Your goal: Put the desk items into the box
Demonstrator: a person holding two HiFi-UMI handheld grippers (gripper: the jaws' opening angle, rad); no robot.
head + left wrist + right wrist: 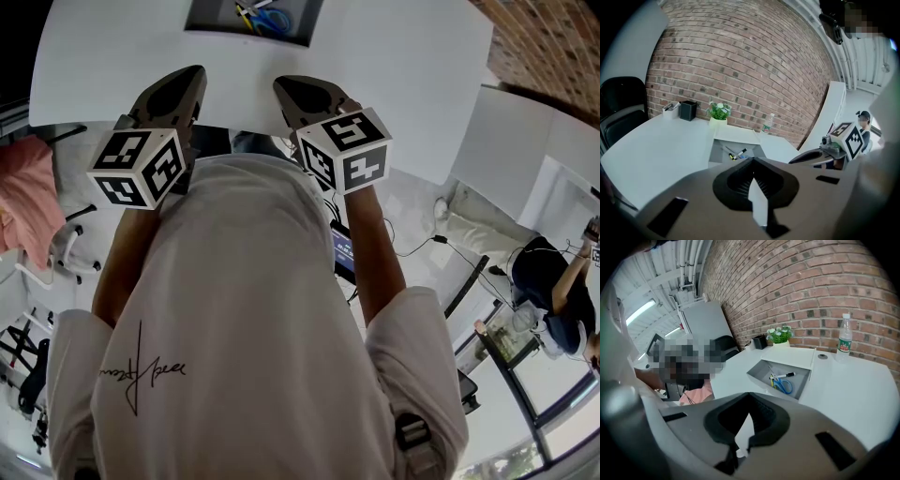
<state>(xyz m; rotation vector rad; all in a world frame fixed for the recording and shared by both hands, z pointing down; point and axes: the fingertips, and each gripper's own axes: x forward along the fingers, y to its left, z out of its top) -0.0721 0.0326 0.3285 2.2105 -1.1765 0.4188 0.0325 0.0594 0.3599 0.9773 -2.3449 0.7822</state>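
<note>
Ahead of the clenched, empty fingers [736, 180] of left gripper [751, 161] and right gripper [749, 394], scissors [785, 386] and marker [788, 375] are seen in the box [761, 372]; packing is judged finished, so only withdrawal is needed.

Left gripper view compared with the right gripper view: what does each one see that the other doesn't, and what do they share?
Only the left gripper view shows the right gripper with its marker cube, off to the side. Only the right gripper view shows a pink cloth beyond the table's edge. Both show the open box with small items inside, the potted plant, the water bottle and the brick wall.
</note>
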